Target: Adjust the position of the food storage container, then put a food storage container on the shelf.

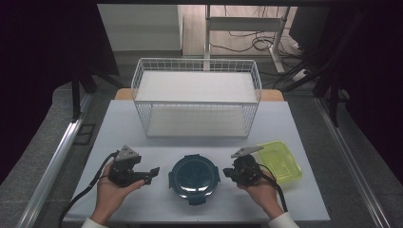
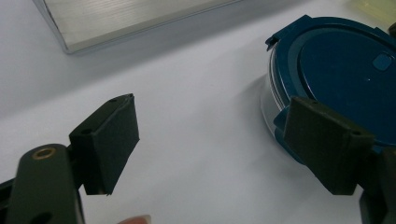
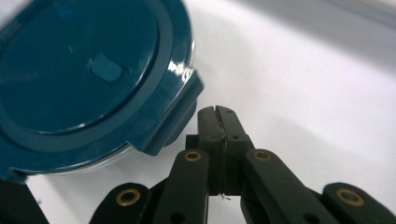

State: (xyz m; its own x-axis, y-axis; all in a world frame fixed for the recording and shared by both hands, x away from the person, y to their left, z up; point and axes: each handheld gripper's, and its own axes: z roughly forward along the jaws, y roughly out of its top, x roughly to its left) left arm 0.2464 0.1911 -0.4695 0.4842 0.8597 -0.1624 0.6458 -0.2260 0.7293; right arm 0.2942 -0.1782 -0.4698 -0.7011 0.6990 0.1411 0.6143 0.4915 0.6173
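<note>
A round container with a dark blue clip-on lid (image 1: pixel 193 176) sits near the table's front edge, between my two hands. My left gripper (image 1: pixel 151 174) rests just left of it, jaws wide open with only bare table between them (image 2: pixel 205 149); the container's lid (image 2: pixel 345 70) lies beyond the right-hand pad (image 2: pixel 327 140). My right gripper (image 1: pixel 227 173) is close to the container's right side, shut with nothing in it. In the right gripper view its closed fingertips (image 3: pixel 217 122) lie just beside a side clip of the lid (image 3: pixel 175 119), apart from it.
A white wire basket shelf (image 1: pixel 196 97) stands at the back middle of the white table (image 1: pixel 142 128). A yellow-green plastic tray (image 1: pixel 281 160) lies right of my right hand. The shelf's lower edge (image 2: pixel 135 18) shows in the left gripper view.
</note>
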